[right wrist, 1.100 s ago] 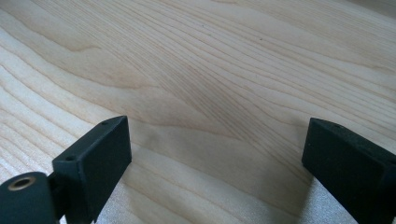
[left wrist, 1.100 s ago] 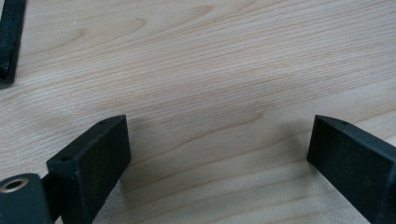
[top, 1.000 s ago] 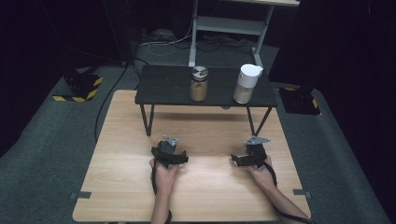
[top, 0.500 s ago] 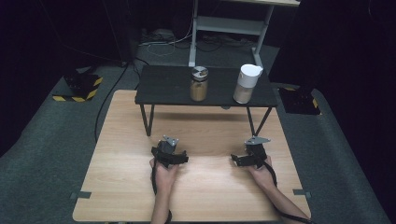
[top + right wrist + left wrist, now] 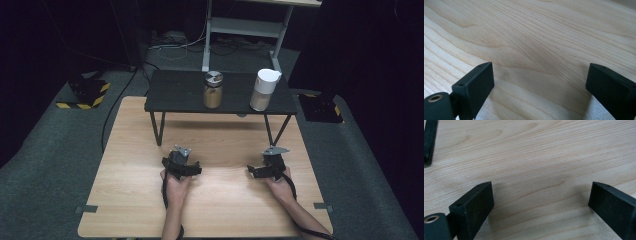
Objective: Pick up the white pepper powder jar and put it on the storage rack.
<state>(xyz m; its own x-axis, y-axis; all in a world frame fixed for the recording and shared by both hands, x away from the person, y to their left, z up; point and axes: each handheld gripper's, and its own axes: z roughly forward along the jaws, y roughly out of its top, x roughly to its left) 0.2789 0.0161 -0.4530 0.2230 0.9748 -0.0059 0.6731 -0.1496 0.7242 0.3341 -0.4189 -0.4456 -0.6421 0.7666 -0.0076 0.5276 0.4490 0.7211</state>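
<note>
Two hands rest on the light wooden table (image 5: 125, 200), each holding a black gripper. My left gripper (image 5: 179, 160) sits left of centre, my right gripper (image 5: 270, 161) right of centre, both low over the wood. In the left gripper view the left gripper (image 5: 540, 195) stands open, bare wood grain between its fingers (image 5: 477, 205). In the right gripper view the right gripper (image 5: 539, 75) is open too, its fingers (image 5: 477, 85) wide apart over bare wood.
A low black shelf (image 5: 175, 92) on thin legs stands across the table's far half. On it are a glass jar with a metal lid (image 5: 213, 90) and a white-capped container (image 5: 263, 89). One black shelf leg (image 5: 429, 140) shows in the left gripper view. Grey carpet surrounds the table.
</note>
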